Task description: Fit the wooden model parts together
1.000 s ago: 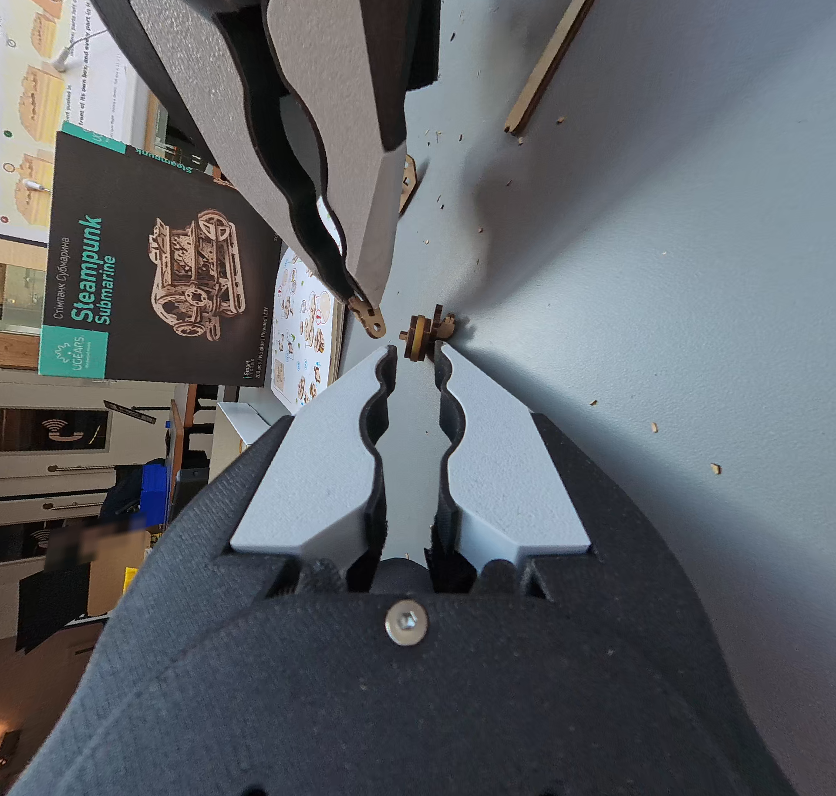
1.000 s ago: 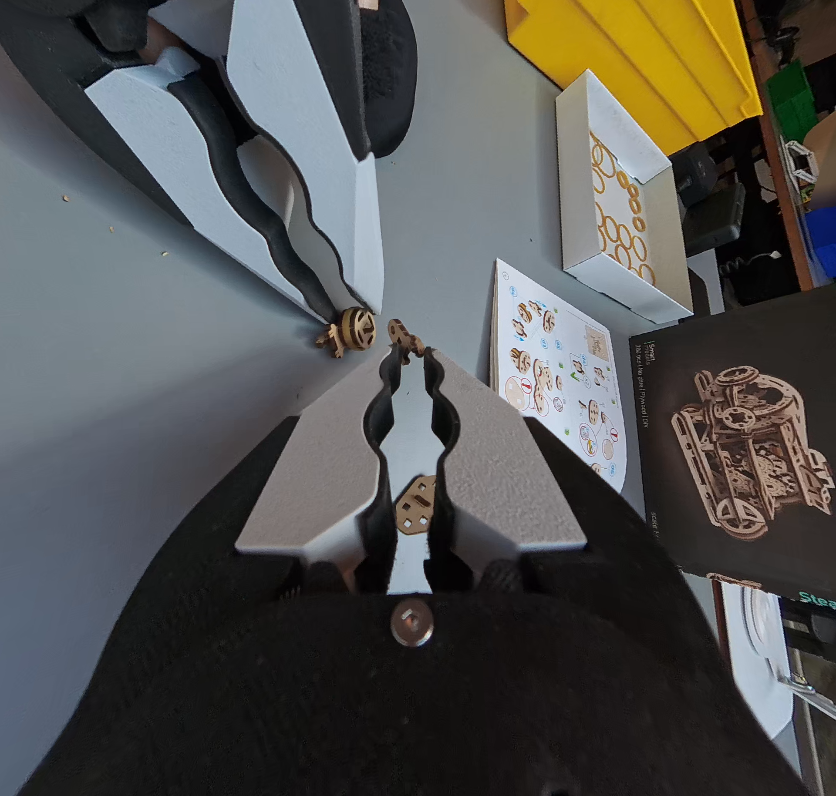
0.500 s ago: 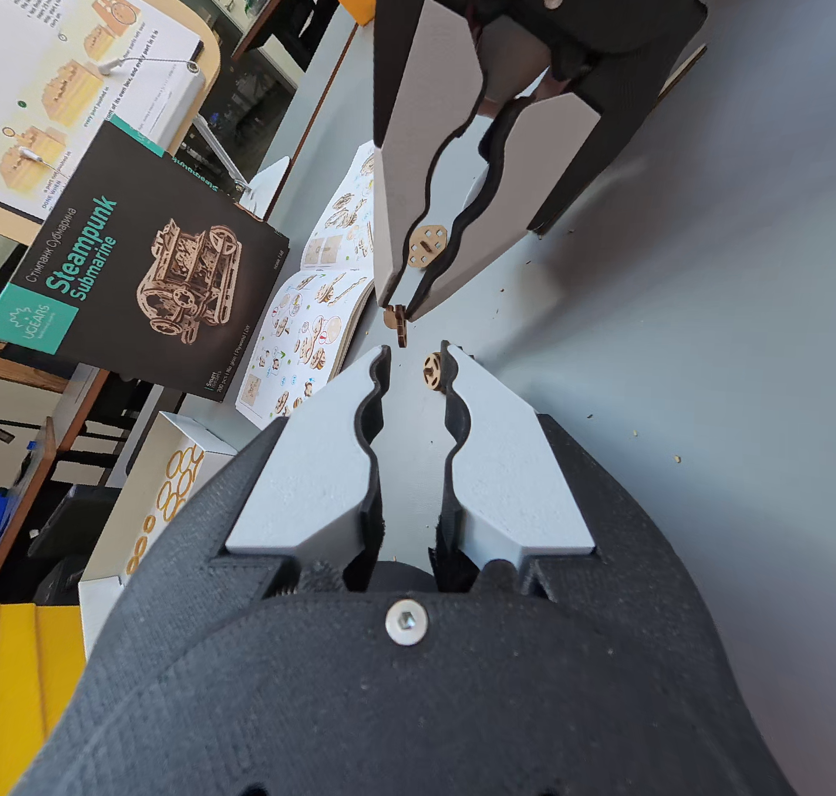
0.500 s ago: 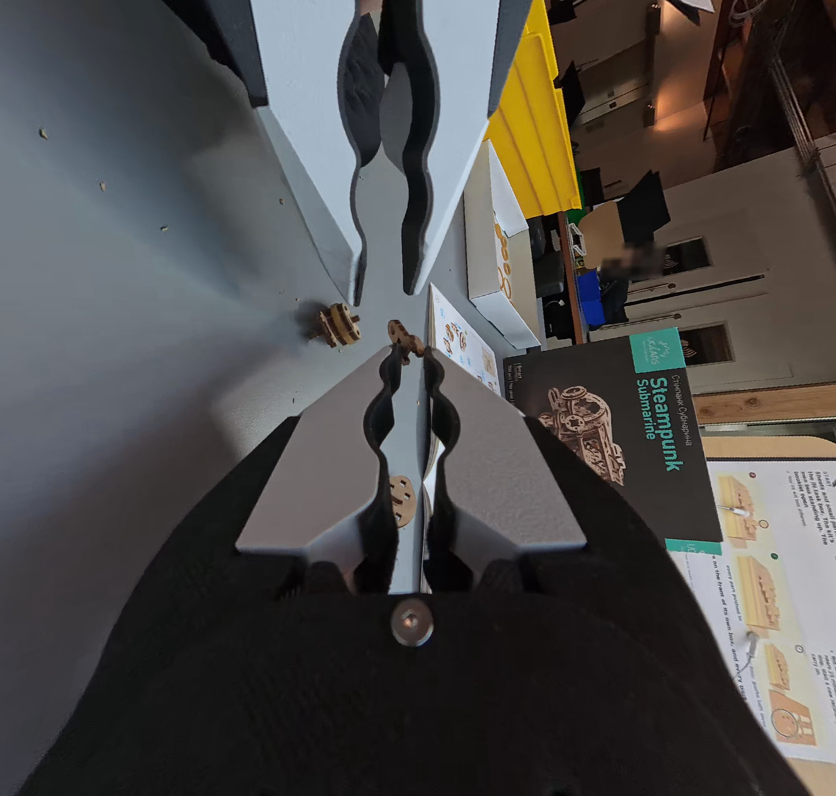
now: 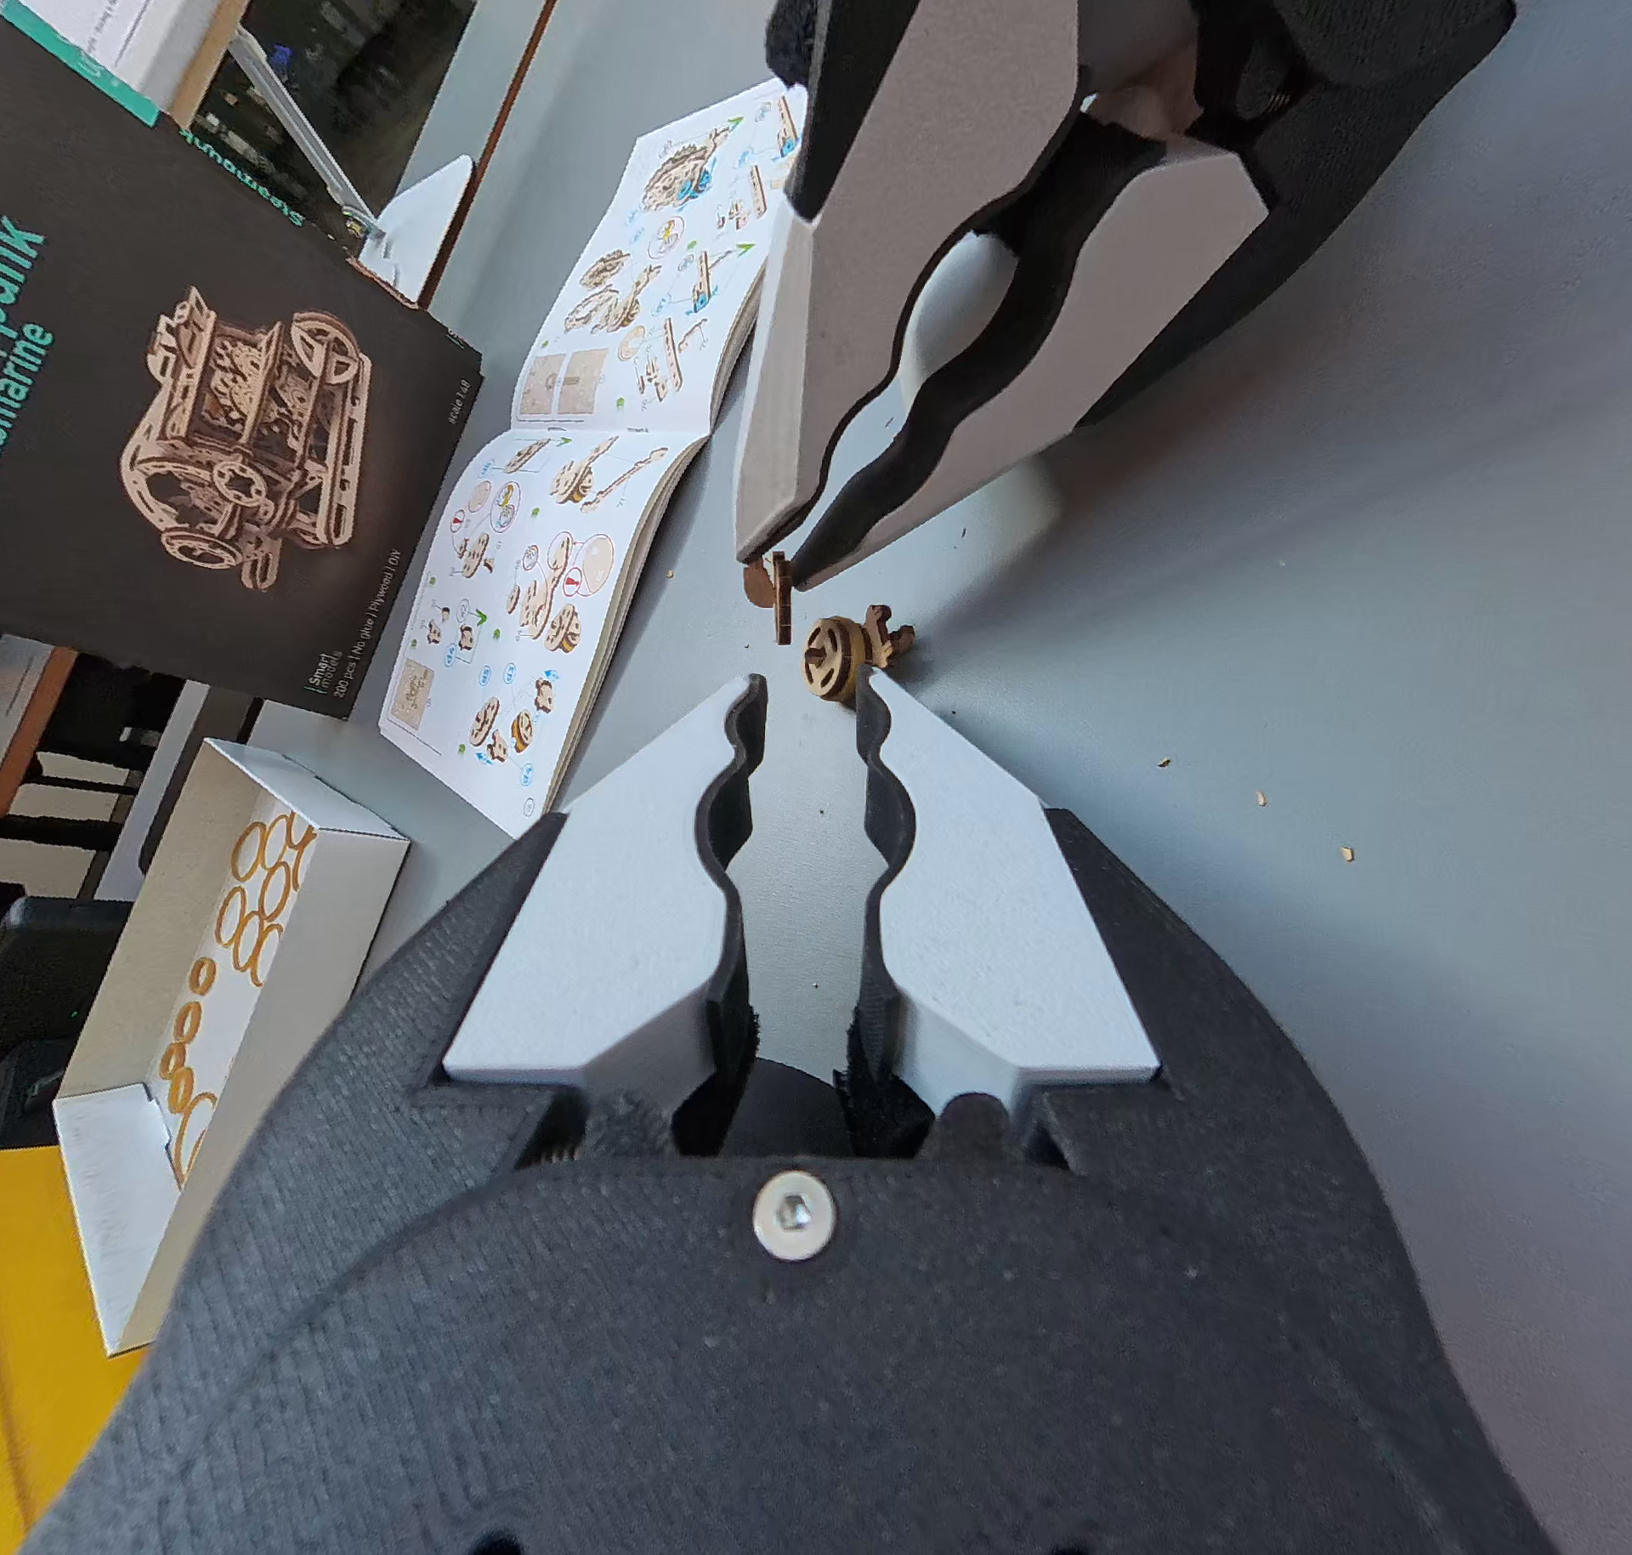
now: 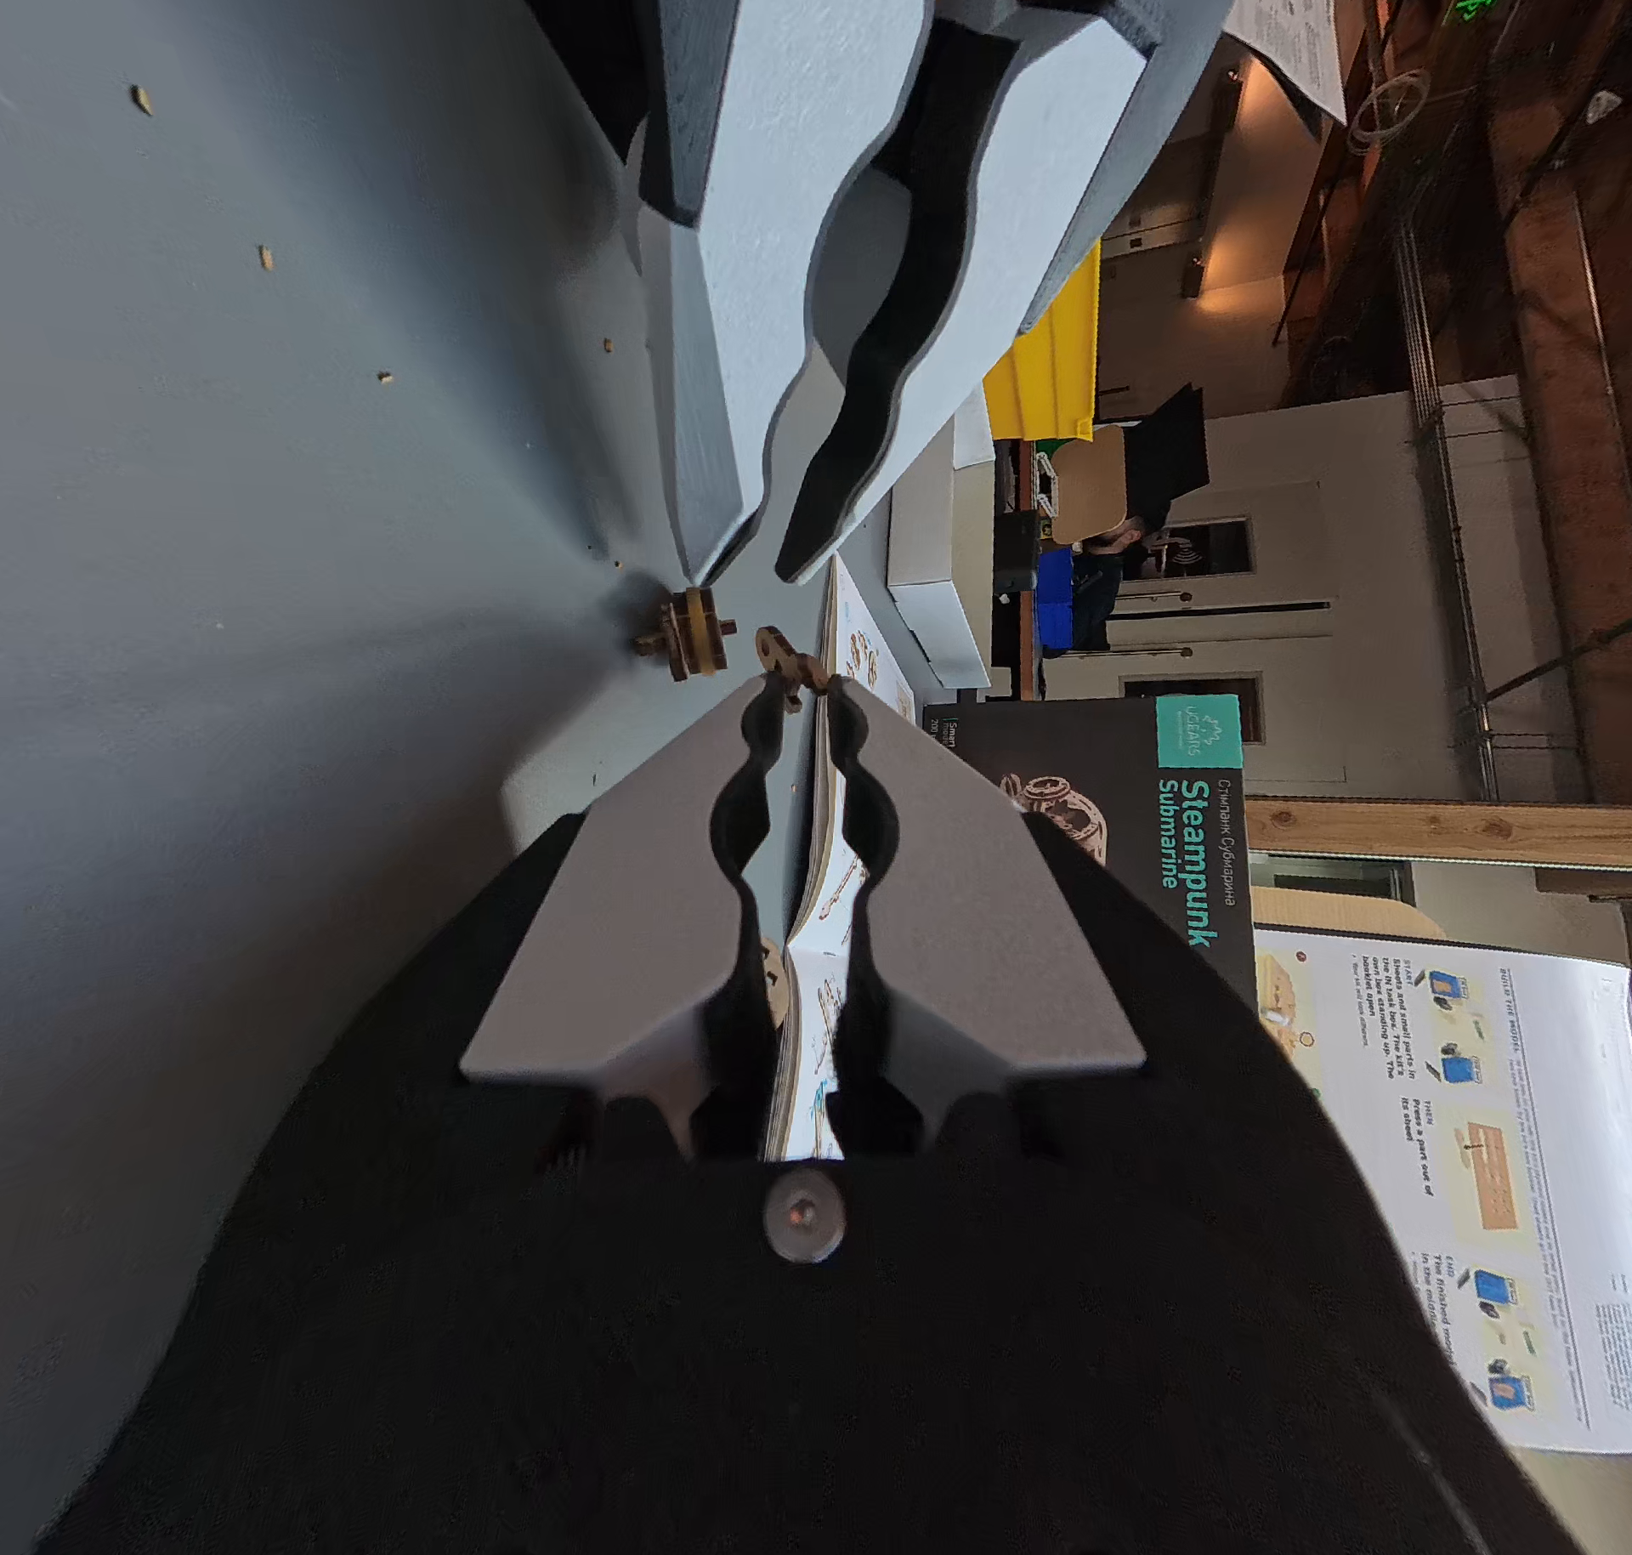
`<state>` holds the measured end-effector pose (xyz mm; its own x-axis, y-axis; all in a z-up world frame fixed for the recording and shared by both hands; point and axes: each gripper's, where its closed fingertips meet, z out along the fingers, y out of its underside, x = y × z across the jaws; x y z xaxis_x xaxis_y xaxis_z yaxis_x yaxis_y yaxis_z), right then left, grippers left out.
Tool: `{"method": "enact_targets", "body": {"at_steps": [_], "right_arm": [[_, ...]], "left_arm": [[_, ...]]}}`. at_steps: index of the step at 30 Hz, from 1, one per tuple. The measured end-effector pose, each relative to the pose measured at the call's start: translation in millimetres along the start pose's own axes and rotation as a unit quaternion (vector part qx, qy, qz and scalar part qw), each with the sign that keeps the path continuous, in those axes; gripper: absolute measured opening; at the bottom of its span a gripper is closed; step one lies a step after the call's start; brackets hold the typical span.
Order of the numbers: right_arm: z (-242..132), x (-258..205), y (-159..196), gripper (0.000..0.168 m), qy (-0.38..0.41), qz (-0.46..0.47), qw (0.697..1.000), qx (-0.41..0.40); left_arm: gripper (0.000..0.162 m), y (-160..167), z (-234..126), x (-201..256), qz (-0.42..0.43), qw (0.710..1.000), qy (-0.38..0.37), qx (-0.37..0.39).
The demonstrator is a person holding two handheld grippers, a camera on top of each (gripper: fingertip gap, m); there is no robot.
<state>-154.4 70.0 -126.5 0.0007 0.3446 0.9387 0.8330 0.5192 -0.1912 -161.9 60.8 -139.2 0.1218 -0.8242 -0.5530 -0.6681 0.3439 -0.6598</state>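
A small wooden wheel assembly (image 5: 833, 666) lies on the grey table (image 5: 1325, 541), touching the tip of my left gripper's right finger. My left gripper (image 5: 808, 687) is open and empty, with the assembly just ahead of its gap. My right gripper (image 5: 777, 554) comes in from above, shut on a small flat wooden part (image 5: 775, 594) a short way from the assembly. In the right wrist view, my right gripper (image 6: 805, 689) pinches the part (image 6: 784, 657) beside the assembly (image 6: 691, 635), under the left gripper (image 6: 751, 576). A flat wooden piece (image 6: 774, 987) shows low between the right fingers.
An open instruction booklet (image 5: 574, 559) lies left of the grippers. A black kit box (image 5: 203, 417) stands behind it. A white box with a ring-cut wooden sheet (image 5: 221, 983) and a yellow bin (image 6: 1051, 364) sit farther left. Wood crumbs (image 5: 1263, 797) dot the table.
Both grippers have swung round to face each other over the wheel assembly. The right gripper still holds its part, now close beside the assembly. The assembly stays on the table.
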Motion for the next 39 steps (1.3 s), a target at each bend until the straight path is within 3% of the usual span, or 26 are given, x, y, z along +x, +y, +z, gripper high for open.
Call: {"method": "enact_targets", "body": {"at_steps": [6, 18, 23, 32, 39], "right_arm": [[0.4, -3.2, -3.1, 0.009, 0.004, -0.024, 1.0, -0.009], [-2.1, -7.7, -4.6, 0.009, 0.011, -0.058, 0.998, -0.016], [-4.4, -1.1, -5.8, 0.009, 0.021, -0.04, 0.999, -0.016], [-13.2, -0.9, -0.6, 0.009, 0.041, 0.049, 0.994, -0.086], [-10.8, -4.7, 7.4, 0.009, 0.054, 0.035, 0.991, -0.117]], "left_arm": [[0.013, 10.4, 7.8, 6.2, 0.038, 0.998, -0.001, -0.042], [0.012, 10.3, 8.2, 5.9, 0.057, 0.997, -0.016, -0.043], [0.014, 8.6, 7.4, 4.3, 0.057, 0.997, -0.022, -0.038], [0.013, 9.1, 10.2, 3.7, 0.072, 0.996, -0.03, -0.047], [0.014, 4.9, 9.6, 4.4, 0.082, 0.995, -0.036, -0.036]]}}
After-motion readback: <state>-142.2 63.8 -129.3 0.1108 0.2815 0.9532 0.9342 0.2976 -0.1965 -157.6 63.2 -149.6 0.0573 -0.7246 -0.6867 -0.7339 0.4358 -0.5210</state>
